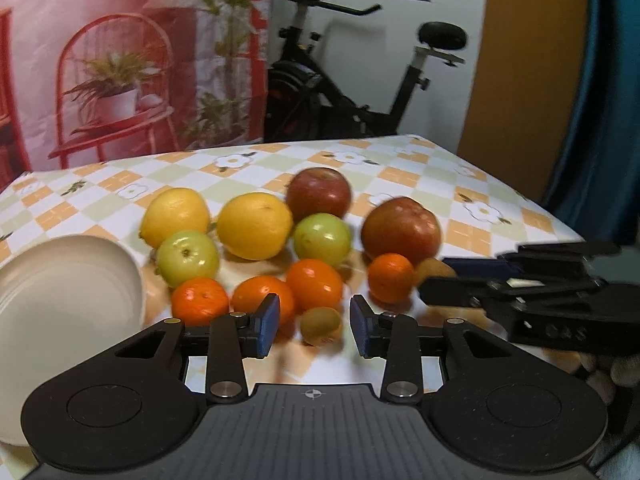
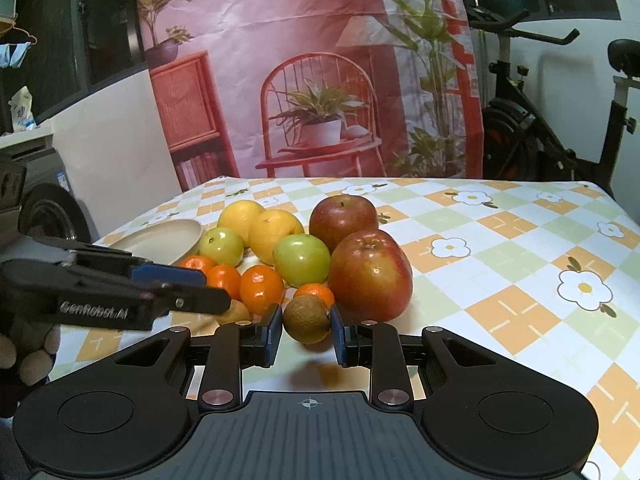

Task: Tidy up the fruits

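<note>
Floral tablecloth; "GenRobot.AI" left hand-held gripper parted, right hand-held gripper clamps kiwi.

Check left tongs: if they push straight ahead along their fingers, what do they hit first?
Most likely the small brown-green kiwi, which sits just ahead of the left tongs, between the blue pads but apparently not gripped. Behind it are the tangerines. Depth is unclear in the fisheye view.

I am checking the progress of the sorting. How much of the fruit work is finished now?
Nothing looks done: the bowl holds no fruit. In hand: the right gripper is shut on a brown kiwi; the left gripper frames another kiwi without pressing. Left: lemons, apples and oranges lie clustered on the tablecloth.
</note>
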`<state>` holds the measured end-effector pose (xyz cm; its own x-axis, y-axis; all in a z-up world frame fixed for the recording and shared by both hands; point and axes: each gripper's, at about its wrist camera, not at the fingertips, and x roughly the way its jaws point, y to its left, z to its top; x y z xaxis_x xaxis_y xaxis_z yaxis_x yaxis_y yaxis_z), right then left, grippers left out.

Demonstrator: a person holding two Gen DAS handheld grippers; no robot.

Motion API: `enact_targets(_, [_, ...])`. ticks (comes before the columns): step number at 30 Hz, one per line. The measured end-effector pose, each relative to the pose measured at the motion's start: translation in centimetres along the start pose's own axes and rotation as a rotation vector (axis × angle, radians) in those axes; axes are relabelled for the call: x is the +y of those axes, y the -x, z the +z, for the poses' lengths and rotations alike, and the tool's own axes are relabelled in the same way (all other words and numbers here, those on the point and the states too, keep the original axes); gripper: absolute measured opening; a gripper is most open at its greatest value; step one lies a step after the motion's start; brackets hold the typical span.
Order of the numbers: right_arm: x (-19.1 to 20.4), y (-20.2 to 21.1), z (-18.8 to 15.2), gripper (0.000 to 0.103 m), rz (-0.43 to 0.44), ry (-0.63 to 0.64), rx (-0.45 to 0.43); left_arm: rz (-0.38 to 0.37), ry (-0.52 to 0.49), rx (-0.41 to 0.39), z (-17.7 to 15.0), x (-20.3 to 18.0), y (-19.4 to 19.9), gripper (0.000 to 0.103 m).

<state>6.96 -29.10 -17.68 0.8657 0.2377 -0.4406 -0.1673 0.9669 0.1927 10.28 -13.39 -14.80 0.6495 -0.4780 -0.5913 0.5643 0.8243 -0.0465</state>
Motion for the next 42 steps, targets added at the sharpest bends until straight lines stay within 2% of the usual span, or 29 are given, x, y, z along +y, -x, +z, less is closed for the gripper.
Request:
enact_targets(10, [-0.2, 0.0, 0.1, 0.024, -0.001, -0.009, 0.001, -0.026, -0.016, 0.049, -0.5, -0.2, -1.2, 0.039])
enact_targets(17, [-0.3, -0.1, 0.0, 0.024, -0.001, -0.009, 0.002, 0.003, -0.039, 0.046, -0.3, -0.5, -2.1, 0.037])
enact_targets(20, [-0.2, -0.2, 0.0, 0.024, -0.001, -0.009, 0.005, 0.017, -0.038, 0.063, -0.3, -0.4, -2.4, 0.029])
enact_targets(34, [-0.4, -0.3, 0.0, 0.024, 0.005, -0.028, 0.012, -0.012, -0.022, 0.015, -0.5, 0.6, 0.6, 0.029])
enact_targets(38, [-0.7, -0.1, -0.1, 0.024, 0.017, -0.051, 0.007, -0.004, -0.044, 0.000, -0.6, 1.2, 1.9, 0.029])
enact_targets(42, [-0.7, -0.3, 0.1, 0.024, 0.006, -0.051, 0.020, 0.020, -0.020, -0.026, -0.2, 2.8, 3.3, 0.029])
